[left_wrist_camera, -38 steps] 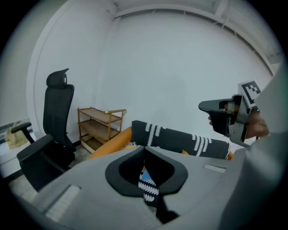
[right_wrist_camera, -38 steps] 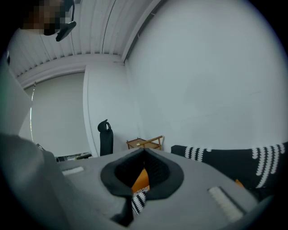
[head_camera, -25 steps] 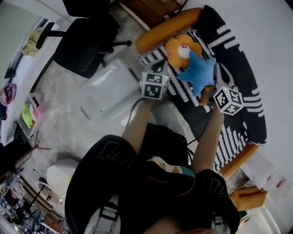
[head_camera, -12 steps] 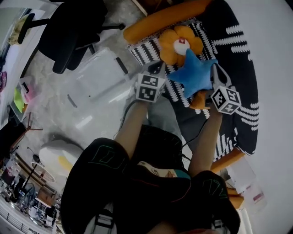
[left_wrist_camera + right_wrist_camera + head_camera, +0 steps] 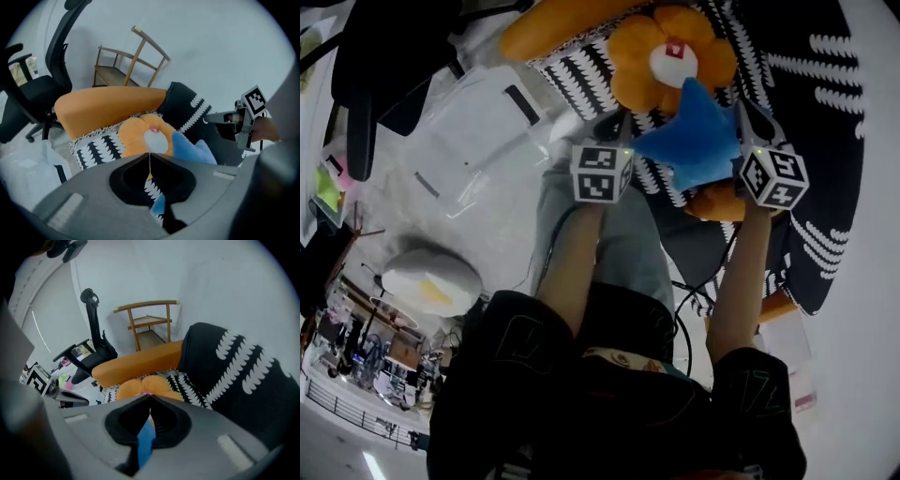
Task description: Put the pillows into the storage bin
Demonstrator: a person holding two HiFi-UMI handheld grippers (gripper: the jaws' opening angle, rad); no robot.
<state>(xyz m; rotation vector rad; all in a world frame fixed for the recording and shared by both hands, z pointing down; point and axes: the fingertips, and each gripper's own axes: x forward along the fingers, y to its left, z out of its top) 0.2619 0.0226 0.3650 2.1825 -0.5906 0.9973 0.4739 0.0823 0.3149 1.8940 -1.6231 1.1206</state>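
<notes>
On the patterned sofa [image 5: 811,94] at far right, the left gripper [image 5: 150,159] and right gripper [image 5: 150,401], jaws together and empty, flank the blue star pillow [image 5: 694,150]; opening first, then pinching opposite tips, looks wisest, since one tip points far, with no clear long axis.

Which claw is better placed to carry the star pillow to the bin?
Probably left. The left claw and right claw, both shut, flank the blue star pillow; the clear bin lies nearer the left claw.
</notes>
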